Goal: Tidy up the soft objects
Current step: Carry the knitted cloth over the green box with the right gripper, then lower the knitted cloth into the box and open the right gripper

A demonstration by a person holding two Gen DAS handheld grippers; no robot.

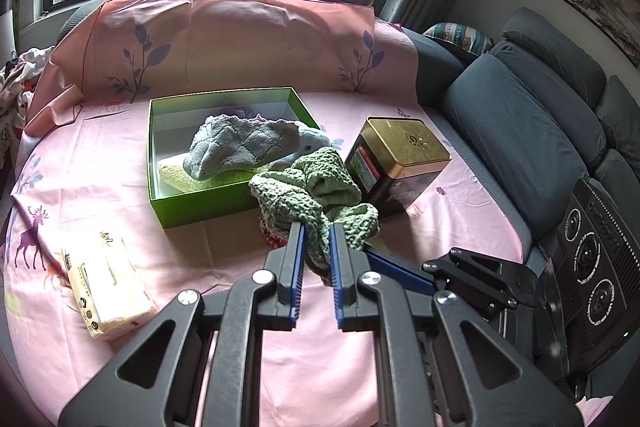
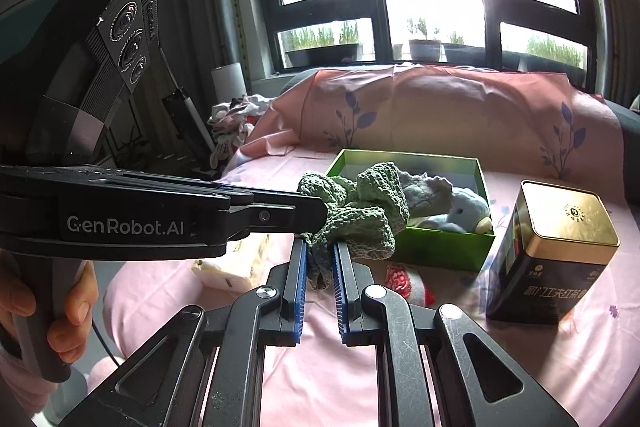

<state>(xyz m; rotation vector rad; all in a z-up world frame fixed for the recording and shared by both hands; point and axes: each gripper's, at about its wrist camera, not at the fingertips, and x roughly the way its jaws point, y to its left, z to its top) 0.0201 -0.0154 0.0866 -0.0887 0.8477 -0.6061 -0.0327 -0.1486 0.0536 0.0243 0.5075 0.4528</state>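
Observation:
A green knitted cloth [image 1: 320, 195] hangs bunched in the air just in front of the green box [image 1: 200, 203], above the pink sheet. My left gripper [image 1: 318, 227] is shut on its lower part. My right gripper [image 2: 320, 245] is shut on the same cloth [image 2: 356, 215] from the other side; its arm shows at the right of the left wrist view. The left gripper reaches in from the left in the right wrist view. The box [image 2: 440, 247] holds a grey-blue knitted cloth [image 1: 240, 147], a yellowish item and a light blue plush toy [image 2: 468, 211].
A gold-lidded black tin [image 1: 400, 163] stands right of the box. A tissue pack [image 1: 106, 291] lies at the front left. A red and white soft item [image 2: 408, 283] lies on the sheet under the cloth. A grey sofa [image 1: 532, 131] runs along the right.

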